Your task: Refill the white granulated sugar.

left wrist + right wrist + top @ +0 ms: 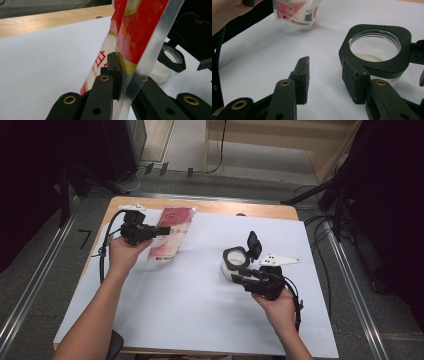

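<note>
A red and clear pouch [170, 235] of white grains hangs tilted over the back left of the white sheet, its lower end near the paper. My left gripper [162, 231] is shut on the pouch's sealed edge [140, 30], with the pads [113, 72] pinching the film. A clear jar [234, 262] with a black collar stands right of centre, its flip lid [254, 244] raised and some white grains inside [375, 50]. My right gripper [239, 275] is open just in front of the jar, with nothing between its pads [325, 67]; the right jaw lies close against the collar.
A white sheet [200, 310] covers most of the wooden table [220, 207]. Beyond the table lie grey floor, metal rails [350, 285] at both sides, and dark stands with cables at the back. The pouch's barcode end [297, 12] shows in the right gripper view.
</note>
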The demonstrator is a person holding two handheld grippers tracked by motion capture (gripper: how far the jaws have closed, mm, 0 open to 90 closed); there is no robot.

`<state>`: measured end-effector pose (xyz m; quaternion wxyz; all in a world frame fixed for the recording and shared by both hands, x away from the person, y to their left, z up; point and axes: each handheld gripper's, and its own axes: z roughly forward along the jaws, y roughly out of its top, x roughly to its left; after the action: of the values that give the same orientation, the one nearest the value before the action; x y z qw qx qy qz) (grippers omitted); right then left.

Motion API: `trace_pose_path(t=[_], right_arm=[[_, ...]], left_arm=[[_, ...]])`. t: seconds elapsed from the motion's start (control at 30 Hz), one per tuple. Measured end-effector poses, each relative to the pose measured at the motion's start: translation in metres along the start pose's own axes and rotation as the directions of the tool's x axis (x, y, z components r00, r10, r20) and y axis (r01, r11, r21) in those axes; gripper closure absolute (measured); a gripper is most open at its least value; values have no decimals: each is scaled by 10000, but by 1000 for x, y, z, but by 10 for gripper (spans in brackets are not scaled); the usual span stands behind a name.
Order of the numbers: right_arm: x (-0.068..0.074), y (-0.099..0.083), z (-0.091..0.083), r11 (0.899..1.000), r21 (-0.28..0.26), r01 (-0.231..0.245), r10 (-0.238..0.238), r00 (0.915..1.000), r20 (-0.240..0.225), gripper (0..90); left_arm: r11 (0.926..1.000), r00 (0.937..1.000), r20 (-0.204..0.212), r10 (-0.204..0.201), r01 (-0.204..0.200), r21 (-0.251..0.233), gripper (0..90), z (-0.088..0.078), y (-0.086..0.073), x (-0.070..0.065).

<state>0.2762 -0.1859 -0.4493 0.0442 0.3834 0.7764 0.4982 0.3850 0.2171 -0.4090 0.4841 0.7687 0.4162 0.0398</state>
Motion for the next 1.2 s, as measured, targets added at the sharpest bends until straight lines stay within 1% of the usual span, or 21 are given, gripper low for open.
trace_pose_path(t=[0.07,0.2,0.27,0.3,0.33,0.4,0.43,0.53,0.57,0.6,0.63,0.7,0.77,0.8,0.87,0.9,0.93,0.97,1.0,1.1,1.2], right_arm=[[-1,0,0,10000,-10,15,-15,10000,30,582],[-2,1,-1,10000,-12,87,-86,9998,177,583],[-3,1,-1,10000,-41,91,-90,9998,194,583],[-3,1,-2,9999,-86,87,-85,9998,198,584],[-4,2,-2,9999,-87,78,-76,9997,213,584],[-5,2,-2,10000,-77,59,-57,9998,193,585],[-5,2,-2,9999,-79,67,-65,9998,194,585],[-5,3,-3,9999,-108,52,-50,9998,210,585],[-5,3,-3,9999,-132,56,-53,9998,209,586],[-6,3,-3,9999,-147,71,-68,9997,223,586],[-6,3,-3,9999,-107,71,-68,9997,233,586],[-7,4,-3,9999,-116,109,-106,9997,237,587],[-7,4,-2,9999,-129,85,-83,9997,217,587],[-7,4,-2,9999,-111,102,-99,9997,245,587],[-7,4,-2,9999,-108,94,-92,9997,224,587],[-7,4,-2,9999,-80,109,-108,9997,213,587],[-8,4,-1,9999,-67,108,-107,9997,213,587],[-8,4,-1,9999,-48,94,-93,9997,210,587],[-8,4,-1,9999,-53,98,-97,9997,226,587],[-8,4,-2,10000,-40,82,-81,9997,243,587],[-9,4,-2,10000,-42,71,-70,9997,247,586]], left_arm=[[10000,10000,-81,34,-34,-47,895,-3,-3,0],[10000,9999,-130,84,-83,54,885,-7,-7,0],[9996,9992,-314,254,-250,109,883,-10,-9,-1],[9997,9990,-377,220,-219,54,883,-11,-10,-1],[9997,9994,-299,198,-194,136,884,-12,-11,-1],[9998,9991,-388,176,-172,95,881,-14,-15,-1],[9997,9992,-371,162,-156,164,879,-16,-16,-1],[9995,9989,-425,214,-203,246,871,-19,-19,-1],[9996,9986,-471,226,-217,196,869,-20,-21,-3],[9992,9987,-411,303,-292,274,867,-22,-22,-2],[9990,9983,-459,346,-332,302,865,-22,-23,-3],[9993,9986,-439,294,-284,246,858,-24,-25,-4],[9993,9990,-290,332,-326,200,836,-27,-26,-4],[9992,9989,-271,385,-382,134,819,-27,-26,-5],[9987,9982,-332,496,-491,155,801,-30,-28,-6],[9984,9981,-292,538,-532,201,795,-30,-29,-6],[9987,9985,-258,484,-480,150,787,-31,-30,-6],[9983,9981,-292,548,-541,232,777,-32,-30,-6],[9985,9981,-323,522,-515,207,767,-33,-30,-6],[9993,9991,-220,351,-349,101,731,-36,-32,-5],[9993,9991,-249,355,-352,118,691,-39,-34,-5]])
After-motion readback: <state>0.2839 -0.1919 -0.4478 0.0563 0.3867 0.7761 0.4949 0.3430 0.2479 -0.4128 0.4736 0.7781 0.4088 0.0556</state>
